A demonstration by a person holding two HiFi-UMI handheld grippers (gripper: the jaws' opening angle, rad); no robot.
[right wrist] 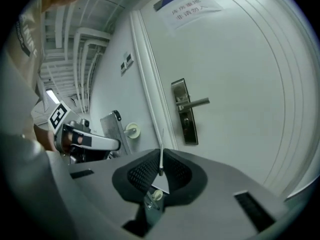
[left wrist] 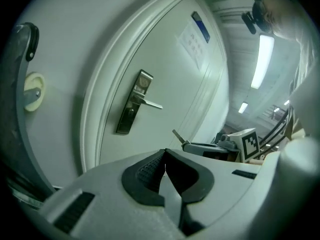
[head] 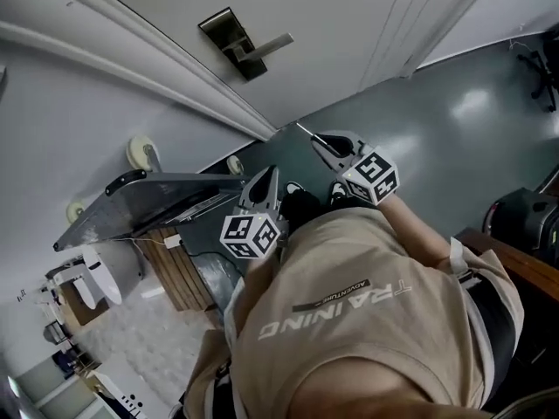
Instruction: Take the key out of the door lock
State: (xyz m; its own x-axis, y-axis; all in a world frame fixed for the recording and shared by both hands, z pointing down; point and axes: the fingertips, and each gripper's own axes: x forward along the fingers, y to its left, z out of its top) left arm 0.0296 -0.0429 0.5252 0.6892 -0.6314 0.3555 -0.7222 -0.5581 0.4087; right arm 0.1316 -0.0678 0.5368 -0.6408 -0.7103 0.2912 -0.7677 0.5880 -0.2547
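Right gripper view shows the right tool (right wrist: 160, 163) clenched on the key (right wrist: 161, 146), well clear of the lock (right wrist: 186, 111), left tool (left wrist: 165, 165) closed empty; such a thin pinch risks dropping it.

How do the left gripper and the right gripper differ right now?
Load: the right gripper is shut on the key, whose blade sticks out past the tips; the left gripper is shut on nothing.
Pose: in the head view the right gripper reaches farther toward the door than the left gripper.
Shared: both are shut and clear of the door lock.
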